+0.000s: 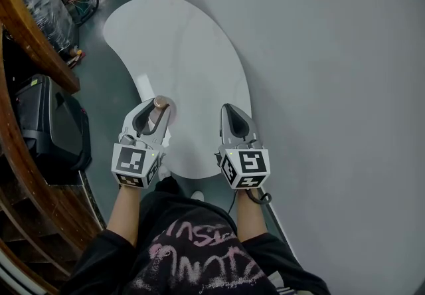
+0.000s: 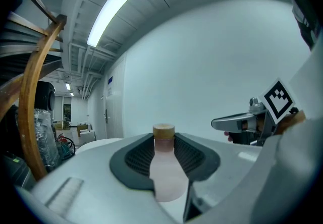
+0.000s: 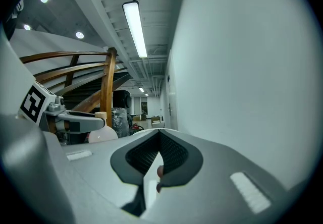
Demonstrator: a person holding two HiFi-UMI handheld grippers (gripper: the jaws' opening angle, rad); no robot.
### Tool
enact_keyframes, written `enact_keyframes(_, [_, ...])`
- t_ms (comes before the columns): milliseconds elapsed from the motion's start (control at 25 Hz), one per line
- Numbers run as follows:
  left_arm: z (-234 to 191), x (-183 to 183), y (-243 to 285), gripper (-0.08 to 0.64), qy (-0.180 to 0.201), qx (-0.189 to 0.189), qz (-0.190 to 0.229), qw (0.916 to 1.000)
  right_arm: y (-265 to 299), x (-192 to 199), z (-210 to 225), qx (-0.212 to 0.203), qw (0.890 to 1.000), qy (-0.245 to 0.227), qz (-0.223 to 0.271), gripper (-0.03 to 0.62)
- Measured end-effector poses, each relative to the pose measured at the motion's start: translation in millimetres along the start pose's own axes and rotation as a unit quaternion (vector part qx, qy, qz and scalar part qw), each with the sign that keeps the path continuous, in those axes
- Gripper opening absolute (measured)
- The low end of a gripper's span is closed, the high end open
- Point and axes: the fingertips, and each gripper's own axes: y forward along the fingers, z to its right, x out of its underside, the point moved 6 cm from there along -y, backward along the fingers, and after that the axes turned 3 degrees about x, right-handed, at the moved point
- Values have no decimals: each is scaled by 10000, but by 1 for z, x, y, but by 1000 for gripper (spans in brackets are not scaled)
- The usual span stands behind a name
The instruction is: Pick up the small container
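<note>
The small container [image 1: 159,103] is a pale, frosted little bottle with a tan cap. My left gripper [image 1: 158,107] is shut on its body over the near left edge of the white table [image 1: 192,54]. In the left gripper view the bottle [image 2: 164,167] stands upright between the dark pads, with the left gripper [image 2: 164,143] closed round it. Whether its base touches the table is hidden. My right gripper [image 1: 232,113] hovers level with it over the table, shut on nothing; in its own view the right gripper [image 3: 157,141] has its pads together. The bottle [image 3: 102,132] shows at the left there.
A plain grey wall [image 1: 332,88] runs close along the table's right side. A curved wooden railing [image 1: 33,41] and a black case [image 1: 46,127] stand on the left. Clutter and boxes [image 1: 73,1] sit on the floor beyond the table's far end.
</note>
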Motion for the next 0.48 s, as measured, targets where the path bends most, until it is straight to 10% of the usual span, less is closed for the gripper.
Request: enact_keyframes(480, [5,-2,-4,124,5,-33,38,10000,-7,-1,1,-23,10000,-85,-10,17])
